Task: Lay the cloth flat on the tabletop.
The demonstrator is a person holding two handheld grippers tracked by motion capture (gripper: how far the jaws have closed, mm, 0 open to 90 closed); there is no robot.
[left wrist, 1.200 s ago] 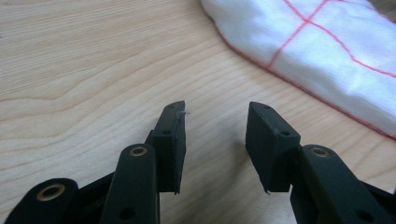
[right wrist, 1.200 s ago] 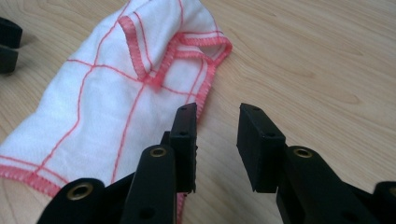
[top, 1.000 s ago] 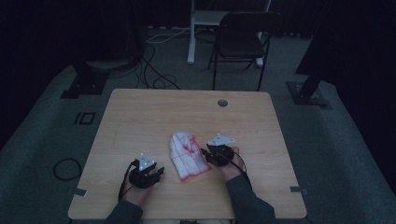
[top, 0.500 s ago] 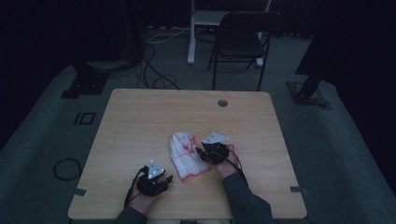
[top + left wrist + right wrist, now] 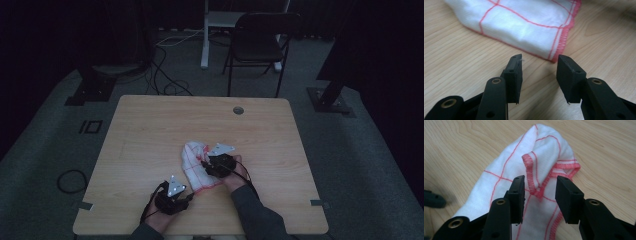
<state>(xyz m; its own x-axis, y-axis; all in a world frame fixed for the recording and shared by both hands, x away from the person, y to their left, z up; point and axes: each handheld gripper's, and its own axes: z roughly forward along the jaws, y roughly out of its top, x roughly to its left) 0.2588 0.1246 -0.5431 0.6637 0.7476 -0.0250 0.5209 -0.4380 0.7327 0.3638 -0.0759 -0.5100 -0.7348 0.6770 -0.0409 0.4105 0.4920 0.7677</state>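
High view showed the white cloth (image 5: 196, 165) with red stitching lying bunched on the wooden table (image 5: 150, 130), near the person's edge and a little right of centre, its long axis running from the far end down toward the person; the right gripper (image 5: 209, 162) sat over the cloth's right side, while the left gripper (image 5: 189, 196) lay on the bare wood just off the cloth's near end. Right gripper view had the jaws standing apart, having just been opening, with a folded red hem (image 5: 534, 182) of the cloth rising between them but no pad pressing on it; left gripper view had its jaws apart too, having just opened a little further, nothing between them, and the cloth's red-edged corner (image 5: 554, 58) lying just ahead of the tips, slightly toward the right-hand jaw. By my reading the coming move turned on that corner; the left gripper was pointed straight at it and needed only to slide forward, whereas the right gripper already straddled its hem and was the nearer of the two to a hold.
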